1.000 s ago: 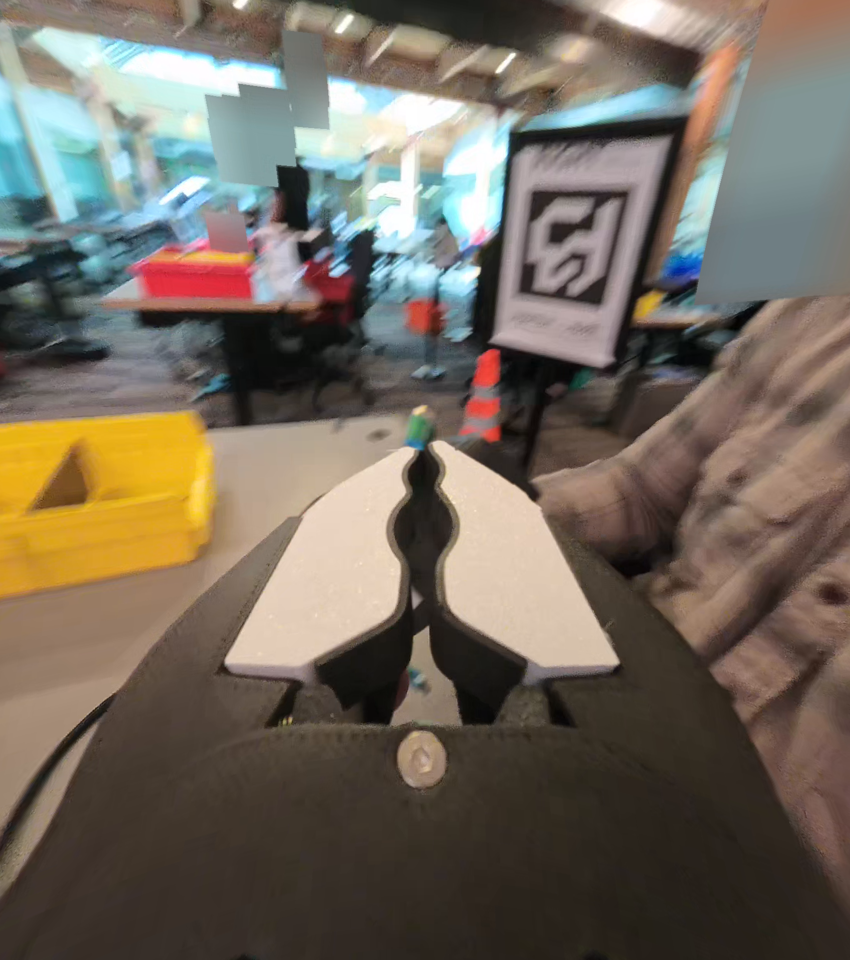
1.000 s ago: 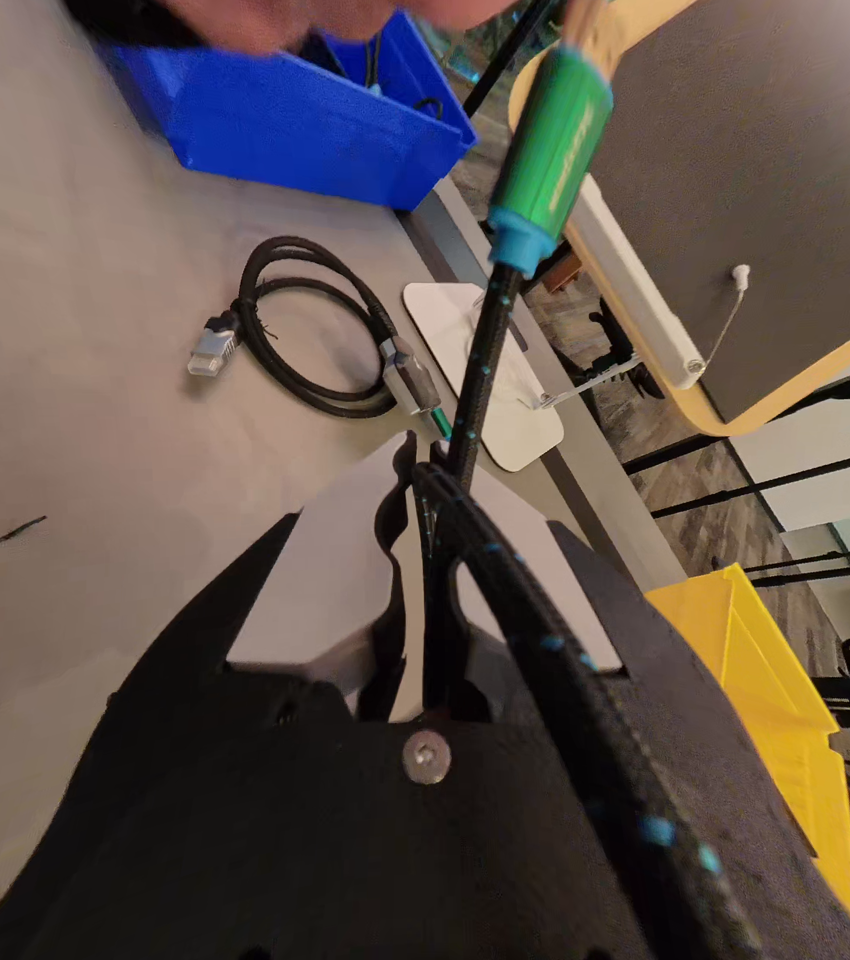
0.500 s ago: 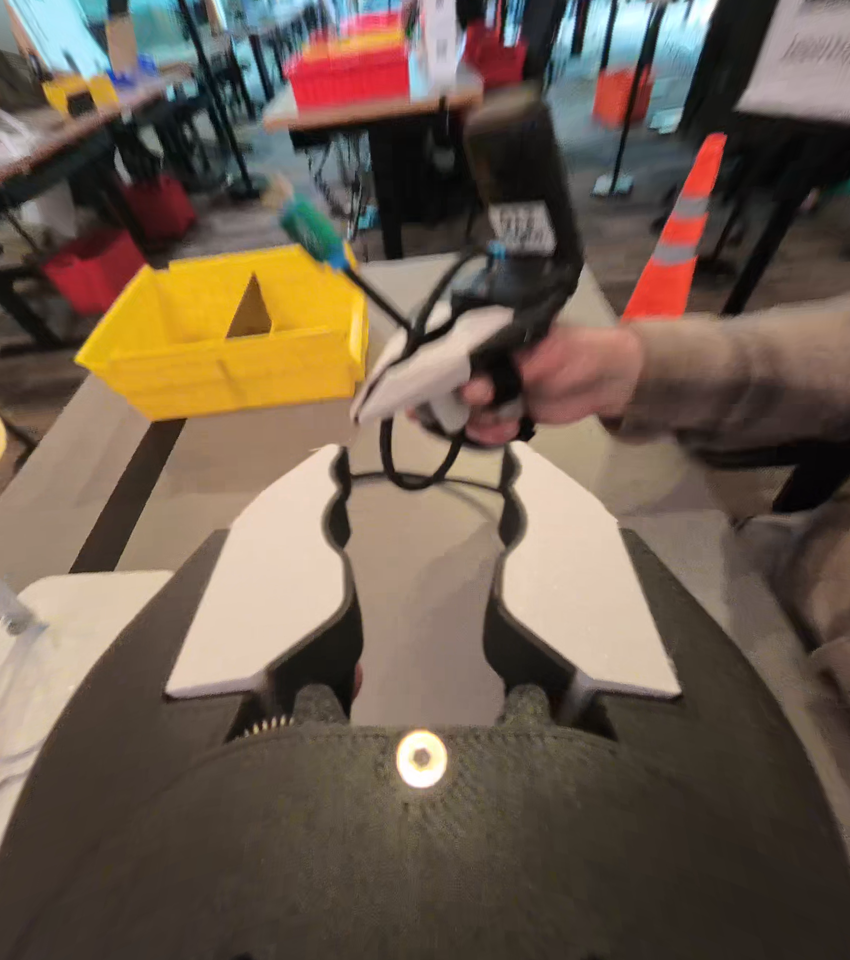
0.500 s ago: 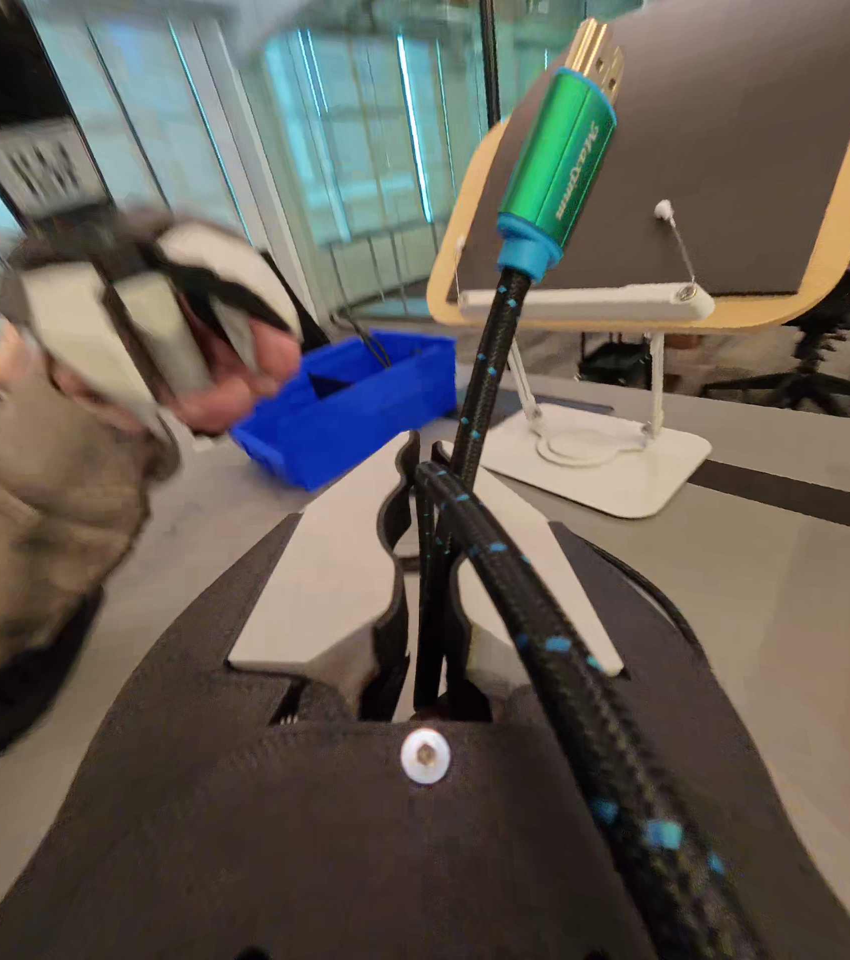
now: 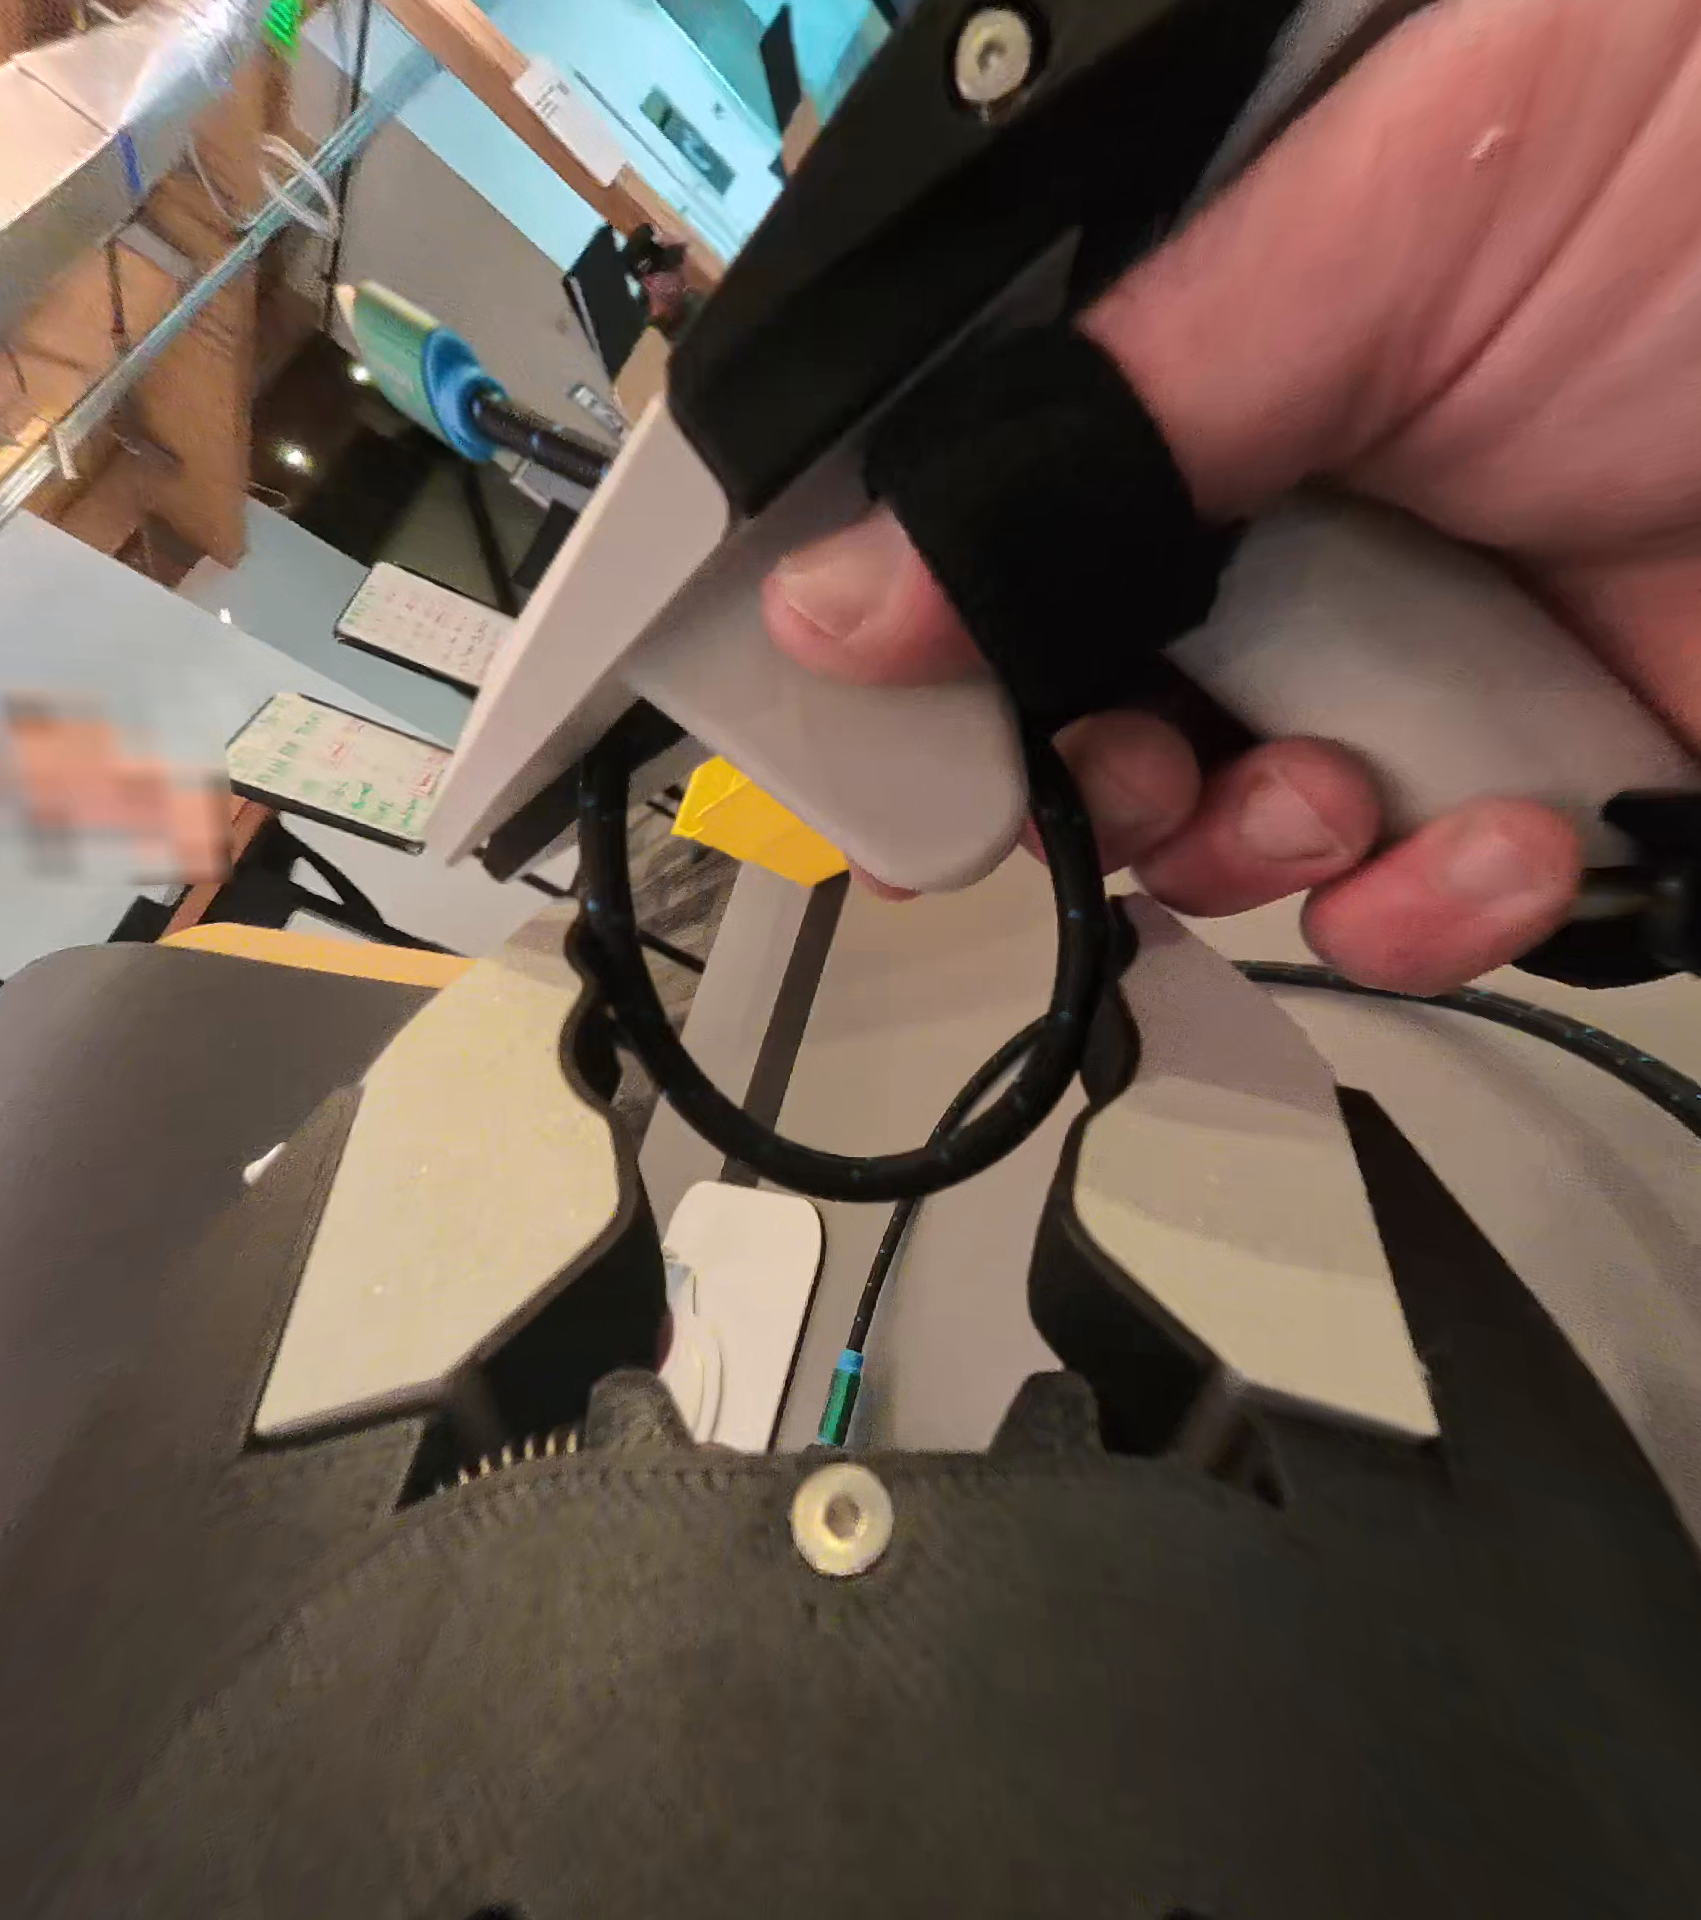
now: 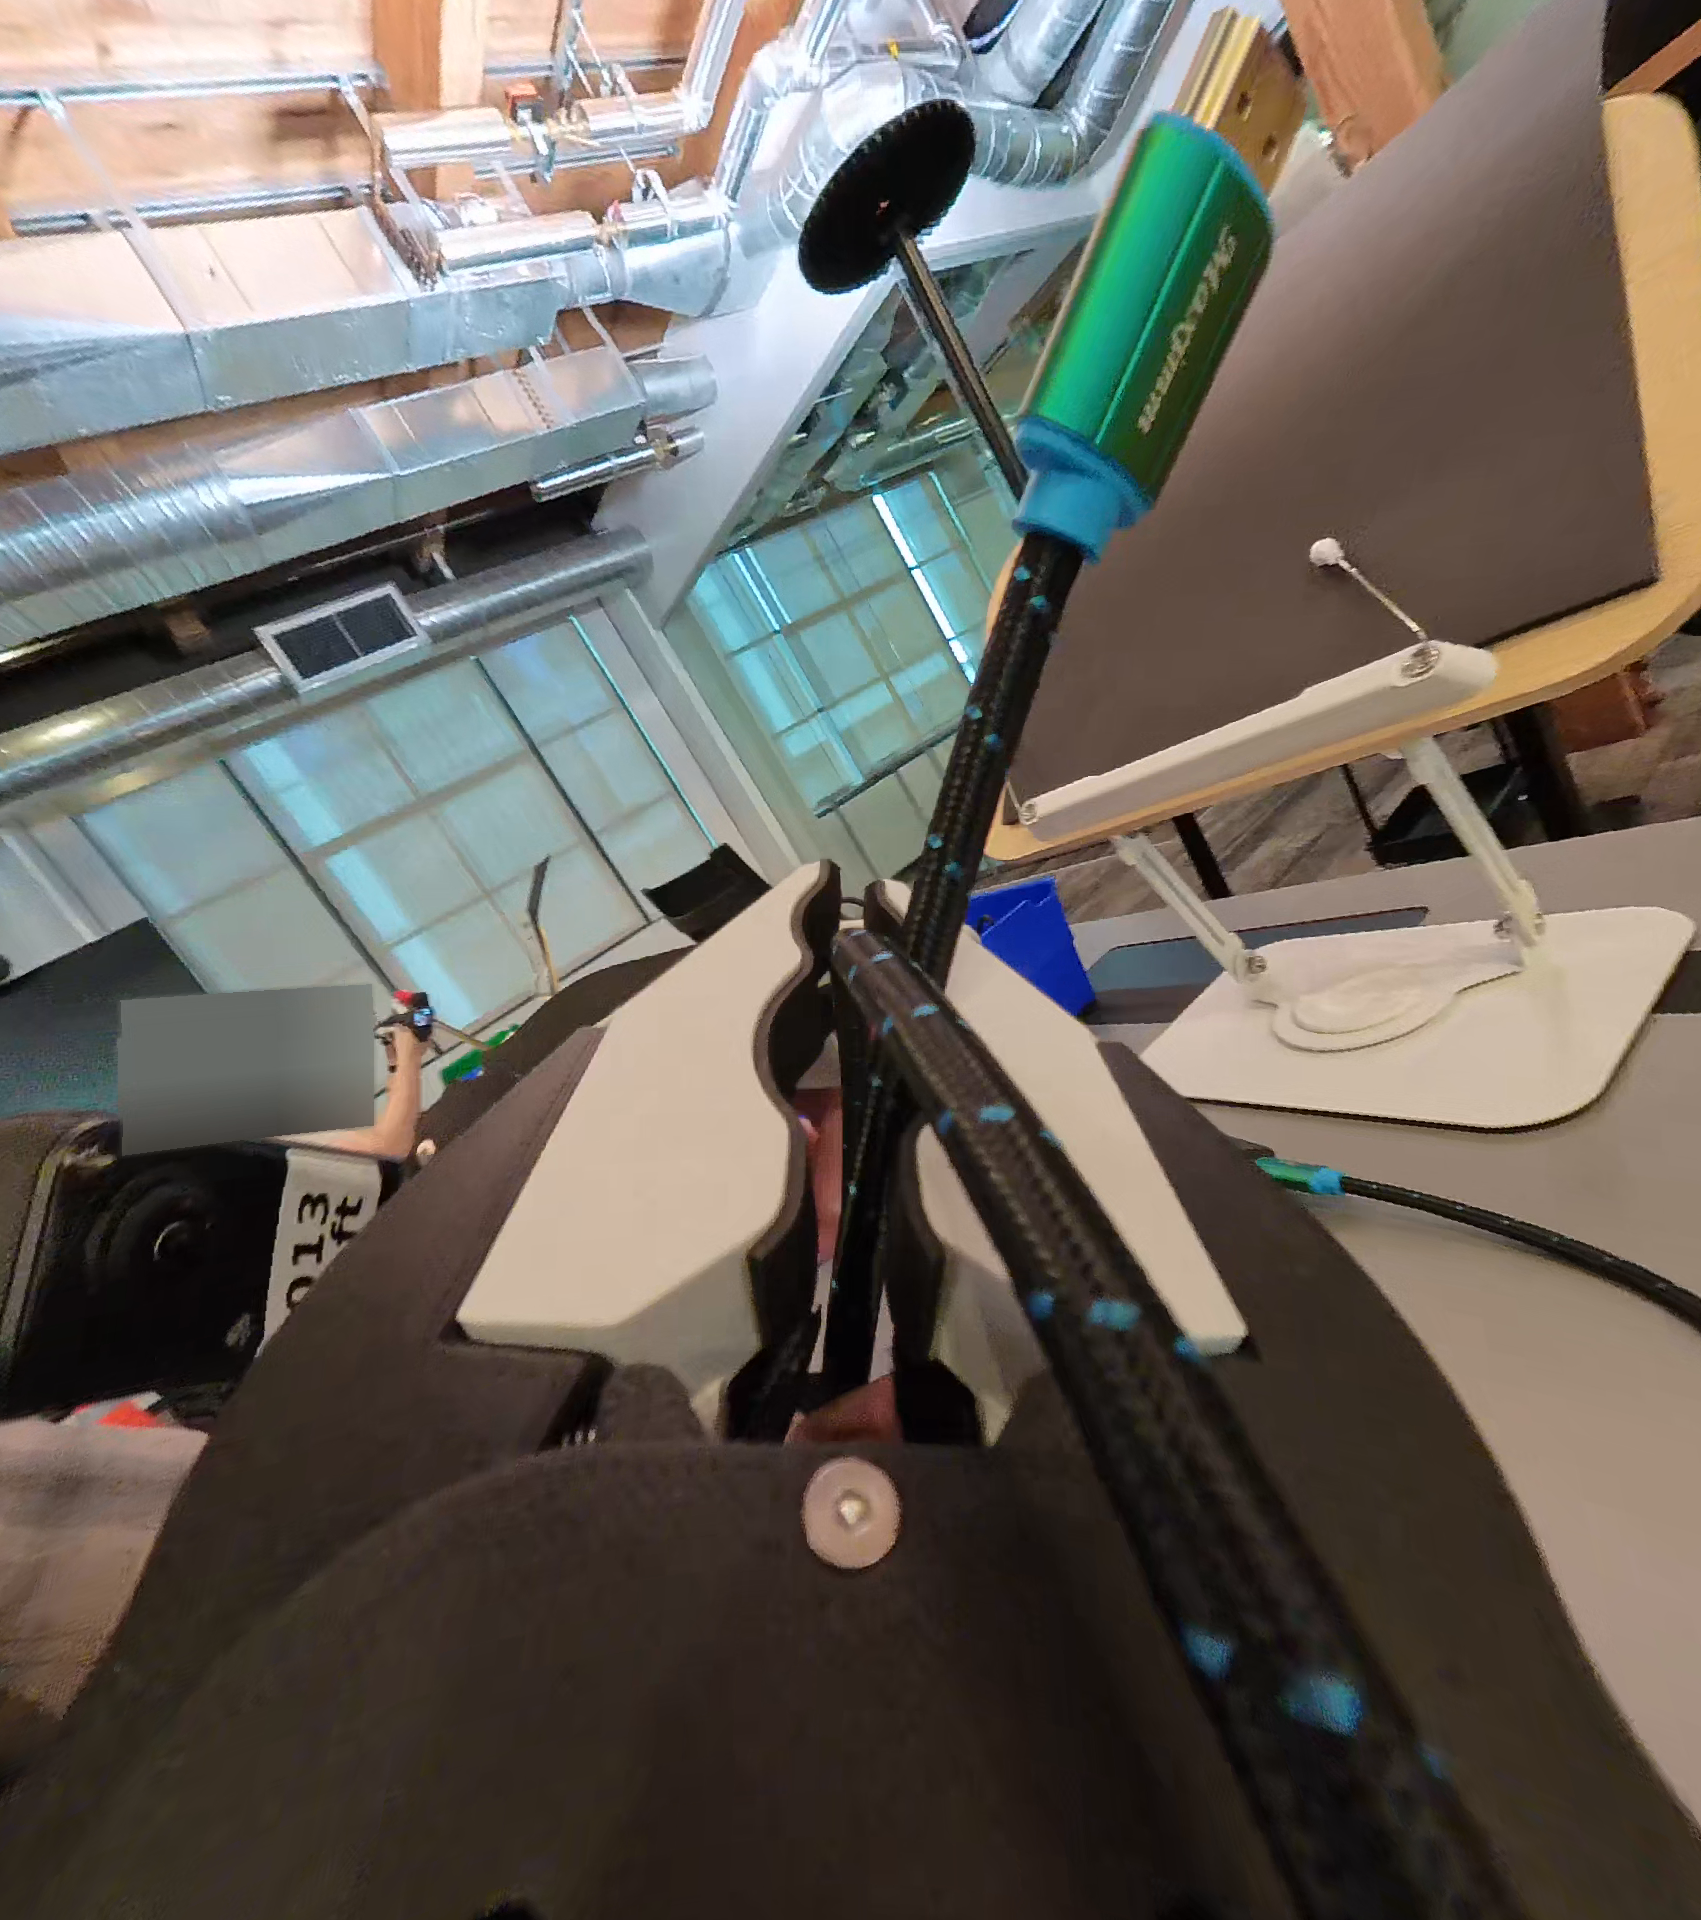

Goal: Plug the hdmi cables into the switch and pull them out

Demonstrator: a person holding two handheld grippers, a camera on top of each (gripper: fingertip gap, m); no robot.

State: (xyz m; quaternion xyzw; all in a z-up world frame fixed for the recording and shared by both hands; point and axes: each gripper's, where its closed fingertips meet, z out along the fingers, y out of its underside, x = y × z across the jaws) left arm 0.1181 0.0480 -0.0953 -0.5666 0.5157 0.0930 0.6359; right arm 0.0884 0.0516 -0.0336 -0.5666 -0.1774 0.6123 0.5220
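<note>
My right gripper (image 6: 851, 909) is shut on a black braided HDMI cable (image 6: 981, 727), a little below its green plug (image 6: 1147, 312), which points up and away. The cable loops back over the right finger. In the left wrist view the right gripper (image 5: 534, 727), held by a hand (image 5: 1448, 364), is very close in front. My left gripper (image 5: 851, 925) is open, and its fingers stand on either side of the hanging cable loop (image 5: 867, 1174). The cable's other green plug (image 6: 1293, 1176) lies on the grey table (image 6: 1604, 1299). No switch shows in either view.
A white stand (image 6: 1428, 997) holding a dark, tan-rimmed board (image 6: 1345, 416) stands on the table to the right. A blue bin (image 6: 1022, 935) sits behind my right fingers. A yellow bin (image 5: 752, 831) shows past the loop. A sleeve (image 6: 15, 1507) is at lower left.
My left gripper opened from shut and moved up close to the right gripper, so the cable loop now hangs between its fingers. The right gripper tilted upward, still holding the cable.
</note>
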